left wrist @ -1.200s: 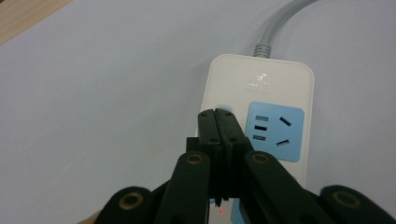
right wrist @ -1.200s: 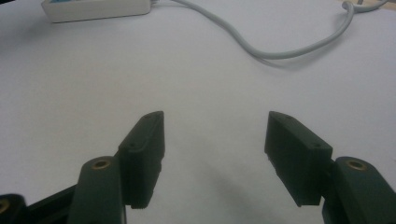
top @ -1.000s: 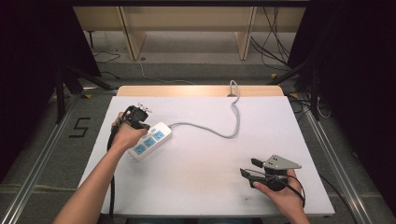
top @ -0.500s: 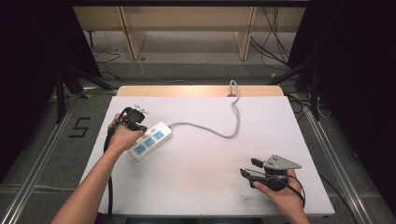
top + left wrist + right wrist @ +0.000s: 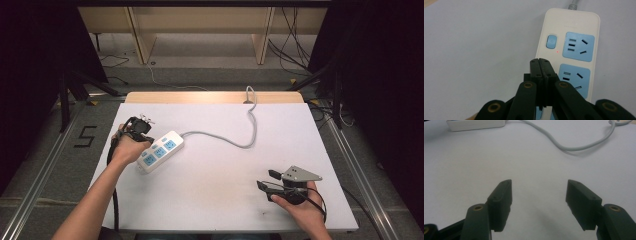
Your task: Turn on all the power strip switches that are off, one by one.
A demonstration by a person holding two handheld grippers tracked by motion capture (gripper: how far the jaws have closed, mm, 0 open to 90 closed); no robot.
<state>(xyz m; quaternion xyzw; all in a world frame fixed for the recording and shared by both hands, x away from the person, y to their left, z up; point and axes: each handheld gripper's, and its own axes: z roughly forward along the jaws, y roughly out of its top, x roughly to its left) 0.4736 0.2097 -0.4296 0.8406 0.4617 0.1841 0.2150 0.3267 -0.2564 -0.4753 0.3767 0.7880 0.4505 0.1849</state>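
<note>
Our left claw (image 5: 540,61), jaws pressed together, hovers just beside the power strip (image 5: 571,50), near its switch (image 5: 551,41); our right claw (image 5: 539,195) rests spread, well apart from it. The strip looks light, rigid, slippery; we'd grip across its long sides.

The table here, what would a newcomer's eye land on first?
A white power strip with blue sockets lies at the table's left, and its grey cord snakes off to the far edge. The left gripper hangs over the strip with its fingers pressed together, just short of the blue switch, beside which a tiny red light glows. At the near right, the right gripper rests with fingers spread.
</note>
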